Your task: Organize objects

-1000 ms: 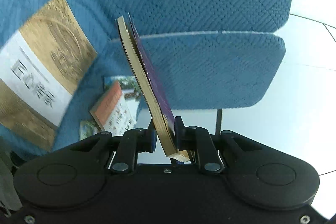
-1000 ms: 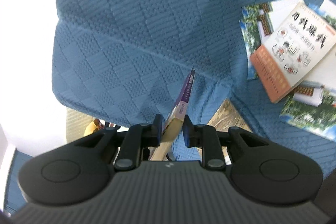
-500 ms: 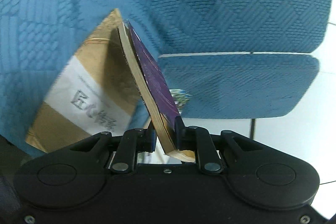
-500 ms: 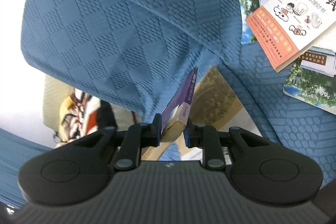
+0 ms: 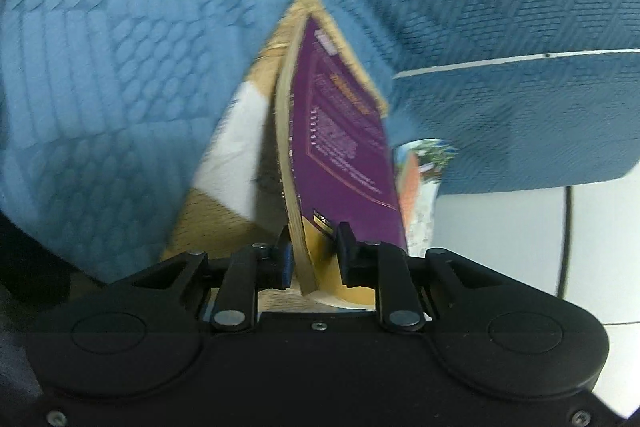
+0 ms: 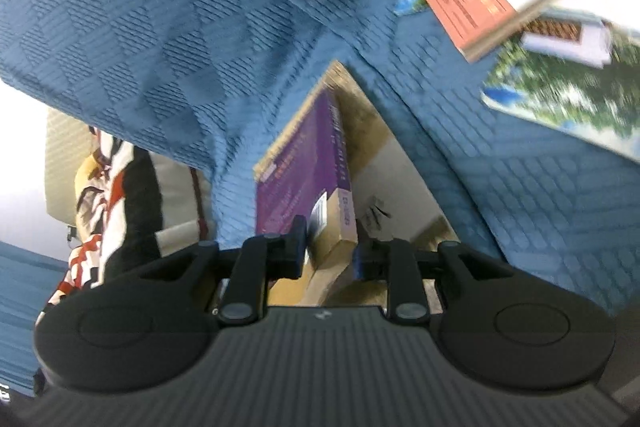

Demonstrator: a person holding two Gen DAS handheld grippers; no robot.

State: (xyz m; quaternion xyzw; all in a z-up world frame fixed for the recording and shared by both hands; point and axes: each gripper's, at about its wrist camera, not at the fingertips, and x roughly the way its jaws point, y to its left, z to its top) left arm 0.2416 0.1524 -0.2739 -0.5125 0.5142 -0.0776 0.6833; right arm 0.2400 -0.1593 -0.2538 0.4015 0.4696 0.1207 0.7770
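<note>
Motion blur makes cover text unreadable. Purple book (image 5: 344, 147) at frame centre sits between jaws just opening on both left gripper (image 5: 314, 259) and right gripper (image 6: 330, 247) — gaps visible, over a tan book (image 6: 384, 163) on blue quilted sofa (image 5: 120, 67).

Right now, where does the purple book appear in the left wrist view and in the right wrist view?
Left wrist view: the purple book stands centre, edge-on, rising from between the left gripper fingers.
Right wrist view: it is just left of centre, reaching the right gripper.
Shared landmark: the gold book with the white band lying beneath it on the blue quilted sofa.
</note>
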